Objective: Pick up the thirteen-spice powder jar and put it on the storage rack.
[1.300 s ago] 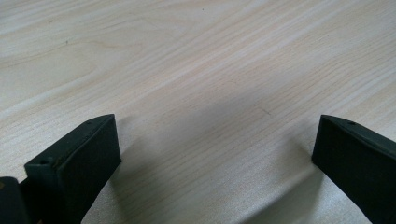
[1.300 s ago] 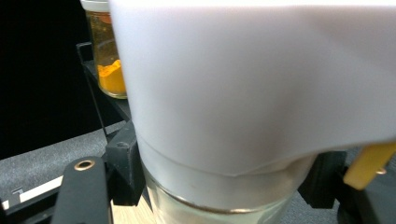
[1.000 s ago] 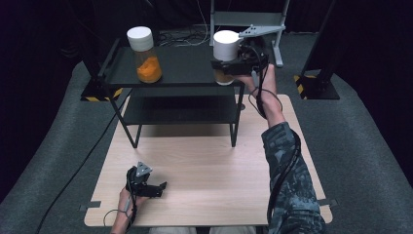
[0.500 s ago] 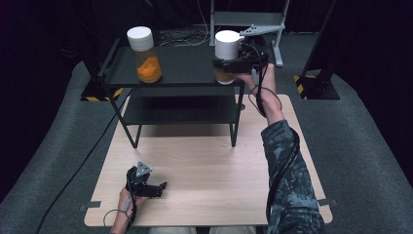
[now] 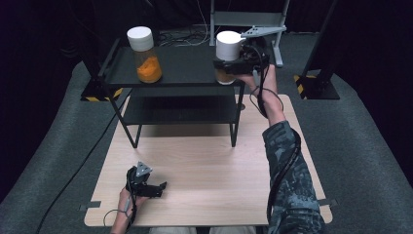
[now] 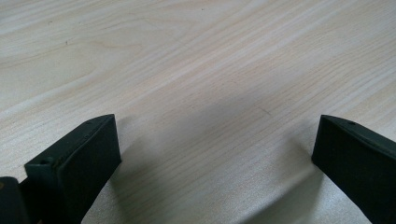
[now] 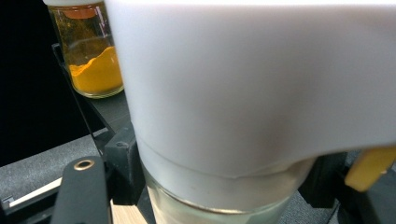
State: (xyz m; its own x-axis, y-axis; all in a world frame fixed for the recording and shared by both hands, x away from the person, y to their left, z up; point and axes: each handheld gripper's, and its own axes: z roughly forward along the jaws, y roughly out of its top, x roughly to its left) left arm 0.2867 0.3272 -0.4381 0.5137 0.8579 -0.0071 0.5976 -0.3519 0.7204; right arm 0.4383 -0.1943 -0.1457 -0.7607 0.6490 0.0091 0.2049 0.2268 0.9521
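Jar with the white lid (image 5: 228, 57) is sitting at the right end of the top shelf of the black rack (image 5: 178, 68), and the right gripper (image 5: 234, 66) is pinching it around the glass just below the lid — in the right gripper view the lid and glass (image 7: 243, 102) are looming very close between the jaws. Whether its base is resting on the shelf or riding just above it is hard to tell. A second jar (image 5: 144, 61), holding orange powder, is standing at the left end of the same shelf, well apart. So the work is looking mid-way: one jar is placed, this one is gripped and not yet released. Down on the wooden table (image 5: 209, 175) the left gripper (image 5: 151, 187) is idling — jaws spread, nothing between them.
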